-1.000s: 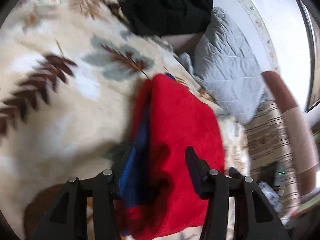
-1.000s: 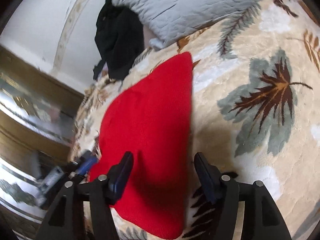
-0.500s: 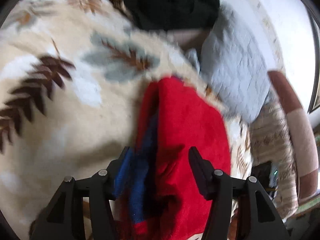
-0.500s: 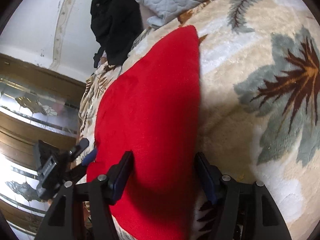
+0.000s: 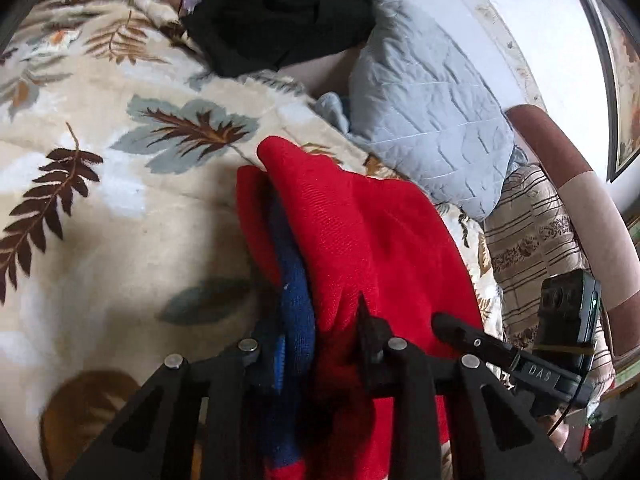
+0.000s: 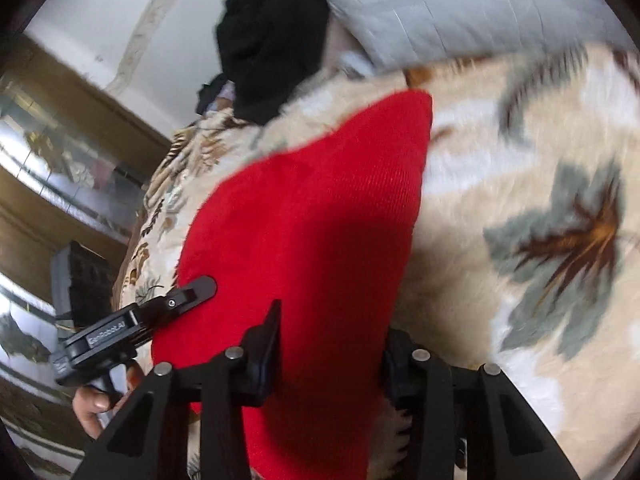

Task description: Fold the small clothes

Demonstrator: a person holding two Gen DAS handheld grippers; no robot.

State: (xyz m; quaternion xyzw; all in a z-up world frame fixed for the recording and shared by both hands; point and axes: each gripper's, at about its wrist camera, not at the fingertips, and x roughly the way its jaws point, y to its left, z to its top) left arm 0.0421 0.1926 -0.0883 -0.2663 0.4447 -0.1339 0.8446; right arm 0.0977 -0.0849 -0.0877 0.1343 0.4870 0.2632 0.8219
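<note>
Left gripper (image 5: pixel 316 336) tighter on red garment (image 5: pixel 372 248)

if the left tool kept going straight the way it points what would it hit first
The left tool already straddles the red garment, with its blue layer between the fingers. Going on, it would likely bunch that cloth first; the grey pillow lies beyond.

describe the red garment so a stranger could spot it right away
On the cream leaf-print blanket, below the grey quilted pillow and the black clothes pile, lies the red knit garment. It alone is bright red, with blue trim at one edge.
</note>
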